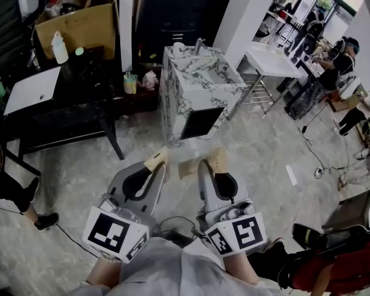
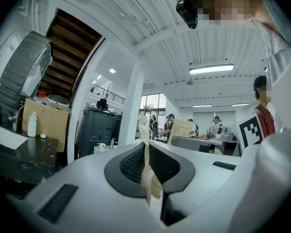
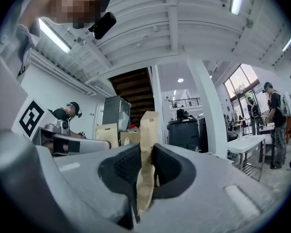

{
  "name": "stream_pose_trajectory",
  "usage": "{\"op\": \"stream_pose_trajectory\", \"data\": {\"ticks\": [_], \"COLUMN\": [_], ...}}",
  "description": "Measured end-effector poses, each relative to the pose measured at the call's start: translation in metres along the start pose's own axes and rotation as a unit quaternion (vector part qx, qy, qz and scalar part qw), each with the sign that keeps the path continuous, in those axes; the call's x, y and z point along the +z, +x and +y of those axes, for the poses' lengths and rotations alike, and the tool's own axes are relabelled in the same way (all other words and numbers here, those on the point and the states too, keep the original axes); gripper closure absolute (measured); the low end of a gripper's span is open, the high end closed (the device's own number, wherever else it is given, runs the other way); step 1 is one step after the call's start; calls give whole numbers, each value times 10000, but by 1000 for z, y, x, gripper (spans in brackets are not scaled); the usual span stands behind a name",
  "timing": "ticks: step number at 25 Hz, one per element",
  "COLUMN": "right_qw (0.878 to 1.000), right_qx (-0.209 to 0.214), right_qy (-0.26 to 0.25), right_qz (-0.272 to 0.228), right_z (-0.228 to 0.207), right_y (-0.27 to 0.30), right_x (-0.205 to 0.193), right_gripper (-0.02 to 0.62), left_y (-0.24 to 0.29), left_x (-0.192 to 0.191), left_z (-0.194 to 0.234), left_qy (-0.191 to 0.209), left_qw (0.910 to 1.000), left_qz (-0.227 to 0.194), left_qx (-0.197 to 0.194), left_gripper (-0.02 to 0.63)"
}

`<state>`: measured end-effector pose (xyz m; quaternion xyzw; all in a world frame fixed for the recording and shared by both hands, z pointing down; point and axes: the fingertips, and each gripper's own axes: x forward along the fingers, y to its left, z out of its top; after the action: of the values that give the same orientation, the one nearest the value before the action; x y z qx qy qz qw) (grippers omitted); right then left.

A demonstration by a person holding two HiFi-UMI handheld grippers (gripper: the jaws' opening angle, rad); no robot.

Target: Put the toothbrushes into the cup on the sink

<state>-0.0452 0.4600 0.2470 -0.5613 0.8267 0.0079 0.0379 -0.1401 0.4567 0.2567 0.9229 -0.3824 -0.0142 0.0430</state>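
- The sink [image 1: 200,85], a marbled stand-alone unit, stands on the floor straight ahead of both hand-held grippers and well apart from them, with open floor between.
- The left hand-held gripper [image 1: 157,160] [image 2: 144,126] has its jaws together, the taped pads meeting with nothing between them.
- The right hand-held gripper [image 3: 149,125] [image 1: 217,160] is likewise closed on nothing.
- Both point level toward the sink, side by side, with the unit's front about midway between the two lines of aim, so neither hand looks clearly nearer.
- A small pale cup [image 1: 179,47] seems to sit at the sink top's far left corner, beside the faucet [image 1: 199,44], which puts it slightly on the left hand's side.
- The toothbrushes are too small to make out from here, so their long axis cannot be told; closing the gap to the sink comes first.
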Motion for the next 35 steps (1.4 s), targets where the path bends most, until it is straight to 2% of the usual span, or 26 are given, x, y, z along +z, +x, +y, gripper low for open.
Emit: {"op": "stream_pose_trajectory", "data": {"ticks": [11,22,35], "right_qw": [9994,9995,9993], "right_qx": [-313,-290,-361], "right_qy": [150,115,53], "right_qz": [-47,12,28], "right_z": [15,43,36], "right_y": [-4,-4,-7], "right_x": [-6,-8,-14], "right_gripper": [540,540,540], "left_y": [-23,-45,-47], "left_x": [1,-1,-5], "left_z": [13,22,22], "left_qy": [63,27,50], "left_qw": [9998,9997,9998], "left_qz": [-73,-69,-85], "left_qx": [-171,-236,-198], "left_gripper": [588,588,588]}}
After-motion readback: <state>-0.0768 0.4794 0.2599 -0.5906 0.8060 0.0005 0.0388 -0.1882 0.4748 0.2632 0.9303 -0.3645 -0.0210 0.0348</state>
